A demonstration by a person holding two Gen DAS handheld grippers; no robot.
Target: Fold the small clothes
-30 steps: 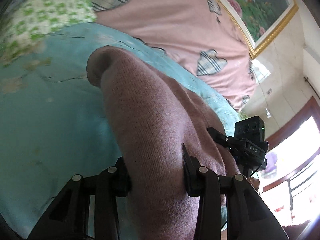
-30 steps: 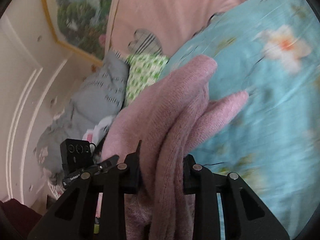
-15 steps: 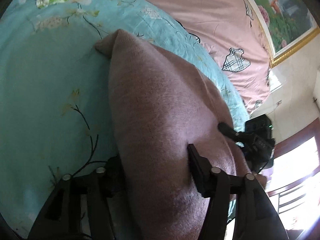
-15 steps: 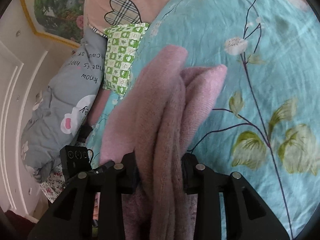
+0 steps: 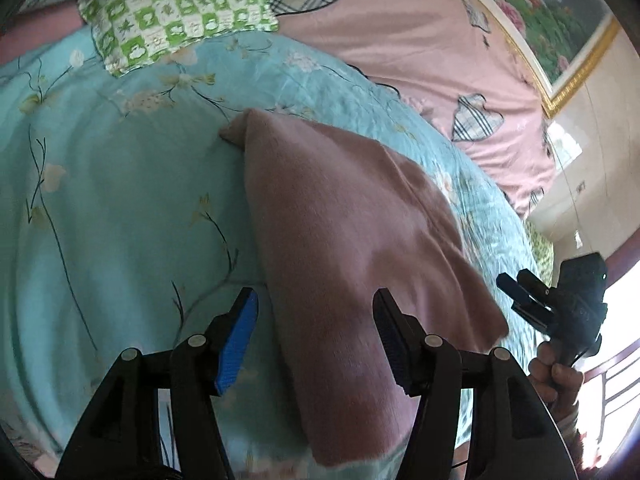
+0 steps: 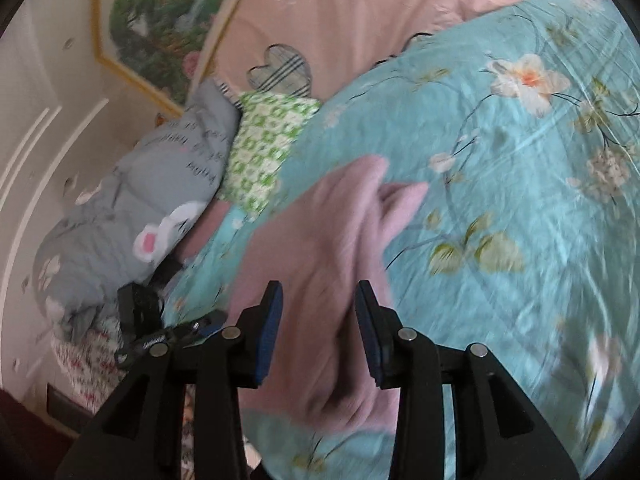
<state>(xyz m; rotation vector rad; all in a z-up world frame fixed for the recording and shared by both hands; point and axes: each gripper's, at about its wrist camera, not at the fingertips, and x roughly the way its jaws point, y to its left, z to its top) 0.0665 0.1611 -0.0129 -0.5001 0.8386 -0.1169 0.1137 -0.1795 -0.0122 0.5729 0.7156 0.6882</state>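
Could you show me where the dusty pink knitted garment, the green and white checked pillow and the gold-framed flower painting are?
Dusty pink knitted garment (image 5: 340, 216): left wrist view, middle of its flat top.
Green and white checked pillow (image 5: 176, 12): left wrist view, centre of its face.
Gold-framed flower painting (image 6: 160, 16): right wrist view, on its green foliage.

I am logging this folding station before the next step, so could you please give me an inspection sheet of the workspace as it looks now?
Surface: turquoise floral bedspread, rumpled.
Job's things: pink knit garment lying folded on the bedspread, one corner pointing toward the pillows.
Clutter: green checked pillow, grey printed bundle, pink sheet with plaid hearts.
Grippers: left gripper open, garment between its jaws, pads clear of it; right gripper open over the garment, view blurred; a hand holds its handle.
Cables: nothing seen for certain.
Surroundings: gold-framed picture on the wall, bright window at the right.
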